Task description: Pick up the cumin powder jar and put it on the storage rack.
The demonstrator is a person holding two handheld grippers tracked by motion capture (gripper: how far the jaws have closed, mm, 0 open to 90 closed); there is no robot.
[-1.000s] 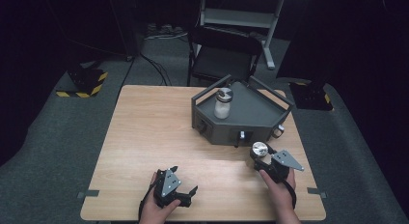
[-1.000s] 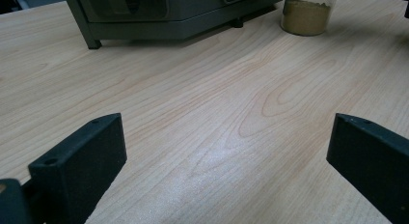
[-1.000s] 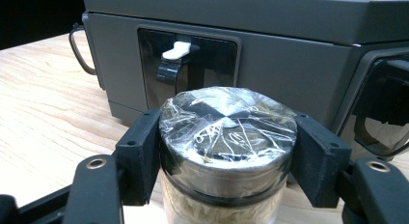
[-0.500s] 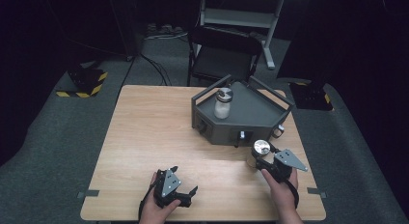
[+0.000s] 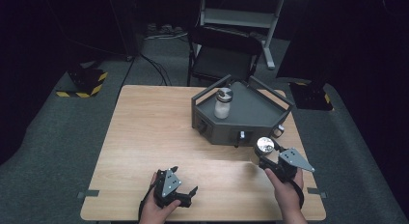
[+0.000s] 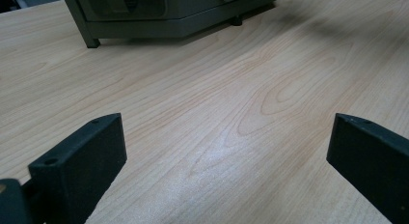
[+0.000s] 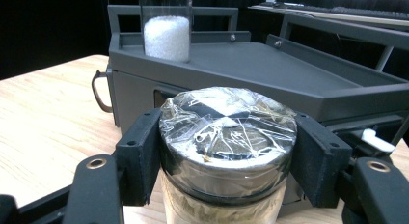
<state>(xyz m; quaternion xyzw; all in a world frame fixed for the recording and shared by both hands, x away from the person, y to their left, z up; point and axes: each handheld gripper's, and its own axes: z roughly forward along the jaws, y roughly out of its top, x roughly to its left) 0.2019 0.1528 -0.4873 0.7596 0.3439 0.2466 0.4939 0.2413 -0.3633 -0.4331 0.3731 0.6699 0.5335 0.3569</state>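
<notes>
My right gripper [image 5: 264, 155] [image 7: 226, 151] is shut on a glass jar [image 5: 264, 147] [image 7: 226, 137] with a shiny wrapped lid and pale brown contents, held off the table just in front of the grey rack [image 5: 260, 115] [image 7: 289, 74]. On the rack's top, at its left rear corner, stands a second jar [image 5: 223, 103] [image 7: 167, 31] of white grains. My left gripper [image 5: 185, 188] [image 6: 222, 151] rests low over the bare wood near the front edge, jaws wide open with nothing between them.
The wooden table [image 5: 154, 132] has free room on its left half. A dark chair [image 5: 222, 55] stands behind the table, and a metal stand [image 5: 241, 14] behind that. The rack has raised rails [image 5: 270, 89] and a small handle [image 7: 99, 91] on its side.
The right gripper has lifted the jar a little higher in front of the rack. The left gripper has stayed where it was.
</notes>
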